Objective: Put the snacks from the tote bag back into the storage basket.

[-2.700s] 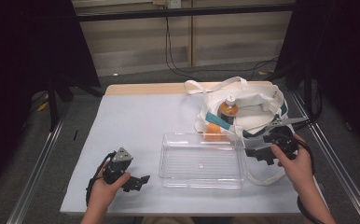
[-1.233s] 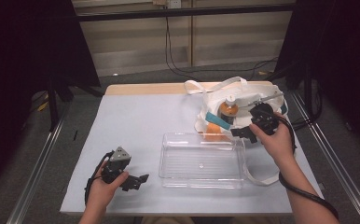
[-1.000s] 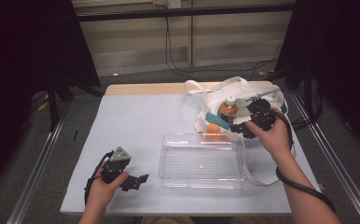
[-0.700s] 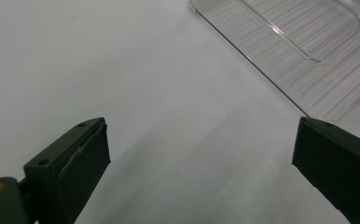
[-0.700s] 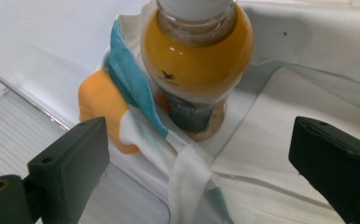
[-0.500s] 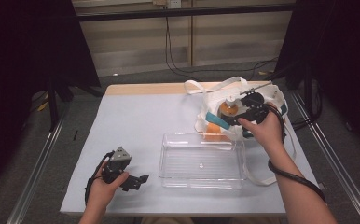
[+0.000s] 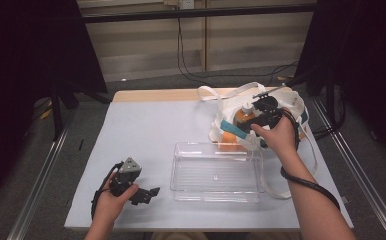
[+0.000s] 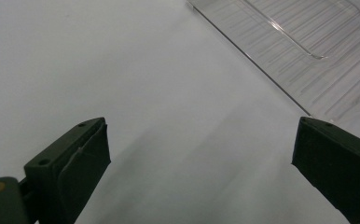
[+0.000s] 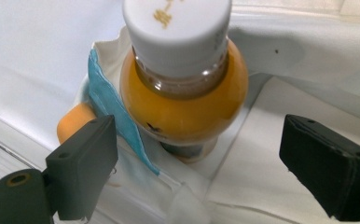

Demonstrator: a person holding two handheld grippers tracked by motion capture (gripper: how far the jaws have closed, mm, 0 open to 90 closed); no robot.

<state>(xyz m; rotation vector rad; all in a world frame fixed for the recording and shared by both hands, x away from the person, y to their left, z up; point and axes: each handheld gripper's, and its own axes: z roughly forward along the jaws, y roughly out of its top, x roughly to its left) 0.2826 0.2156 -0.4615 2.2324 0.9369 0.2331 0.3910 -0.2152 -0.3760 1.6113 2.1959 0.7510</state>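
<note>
An orange-filled bottle [image 9: 183, 98] with a white cap [image 9: 177, 28] is being seen standing inside the white tote bag [image 7: 286, 102] at the far right of the table [image 7: 146, 125]; gold characters are printed on the cap but cannot be read. The right claw [image 9: 201, 154], moved up from beside the clear tray [image 7: 216, 172] since earlier, is being held spread around the bottle without touching it. The left claw [image 8: 201, 154] is being kept spread over bare table, near the tray's corner.

Worktop [image 7: 146, 125] left half: unobstructed. Clear tray [image 7: 215, 172] blocks the centre near the front edge; white bag [image 7: 291, 107] blocks the back right corner.
</note>
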